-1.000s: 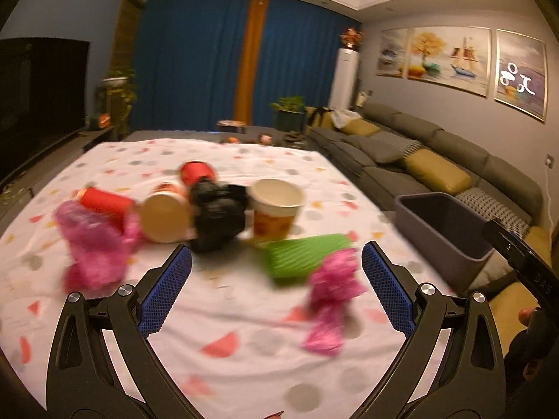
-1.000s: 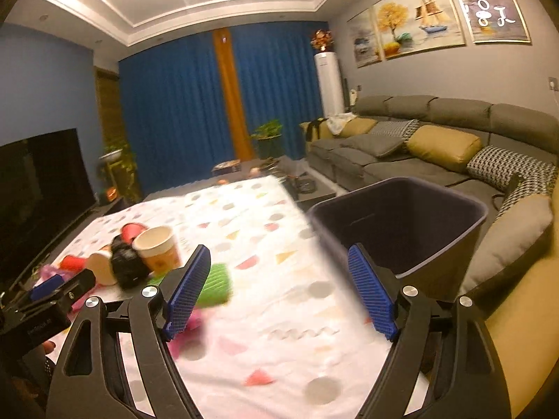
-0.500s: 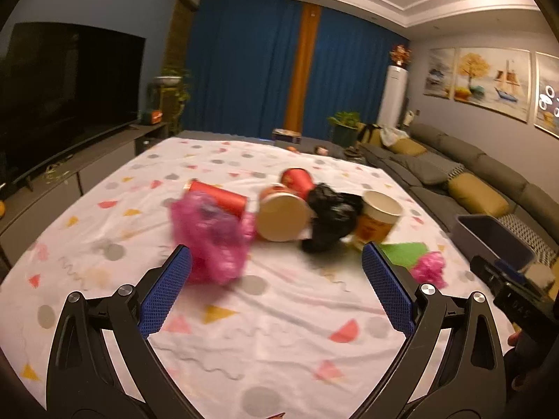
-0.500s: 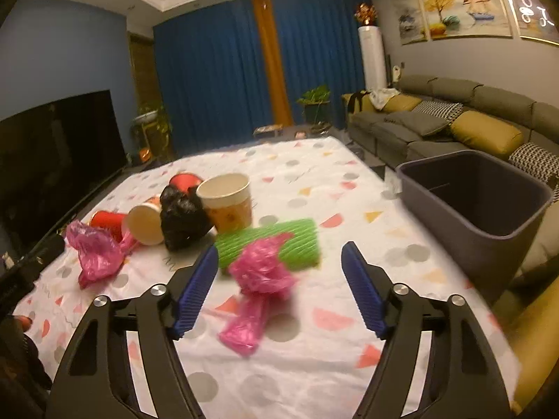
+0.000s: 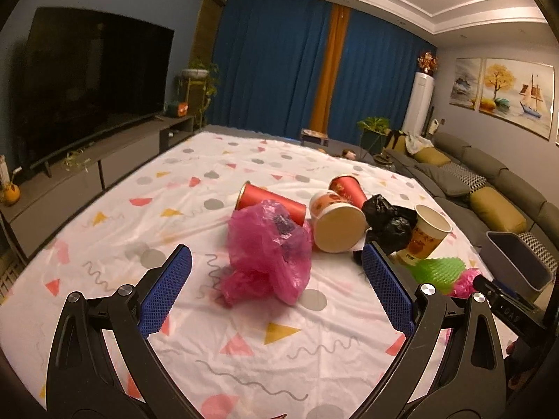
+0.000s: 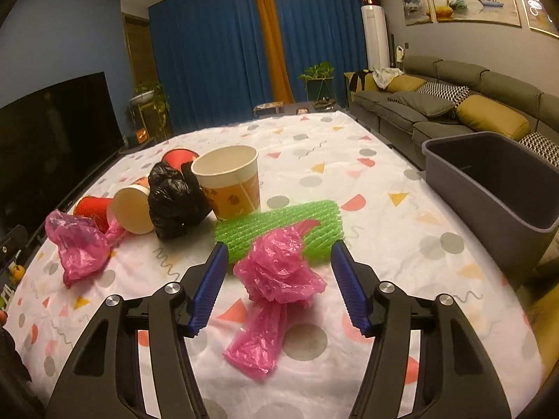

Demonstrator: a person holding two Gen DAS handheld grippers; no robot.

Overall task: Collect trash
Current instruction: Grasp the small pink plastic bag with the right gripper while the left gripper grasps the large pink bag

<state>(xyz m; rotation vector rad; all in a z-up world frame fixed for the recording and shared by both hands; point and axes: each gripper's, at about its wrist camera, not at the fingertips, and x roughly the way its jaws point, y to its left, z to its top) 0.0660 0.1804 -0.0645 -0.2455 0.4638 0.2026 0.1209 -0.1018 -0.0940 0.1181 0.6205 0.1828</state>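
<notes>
Barely begun: grey bin (image 6: 496,188) beside the desk (image 6: 349,160) looks empty. Left hand-held gripper (image 5: 276,279) wide open, empty, facing 1 pink bag (image 5: 269,248); right hand-held gripper (image 6: 279,276) open, straddling another pink bag (image 6: 279,272). Cups (image 6: 229,181), black bag (image 6: 174,202), green netting (image 6: 279,227) left.

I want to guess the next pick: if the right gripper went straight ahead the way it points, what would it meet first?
Most likely the crumpled pink plastic bag, lying on the tablecloth between the open right gripper's fingers. The green foam net lies just behind it. Depth is hard to judge.
</notes>
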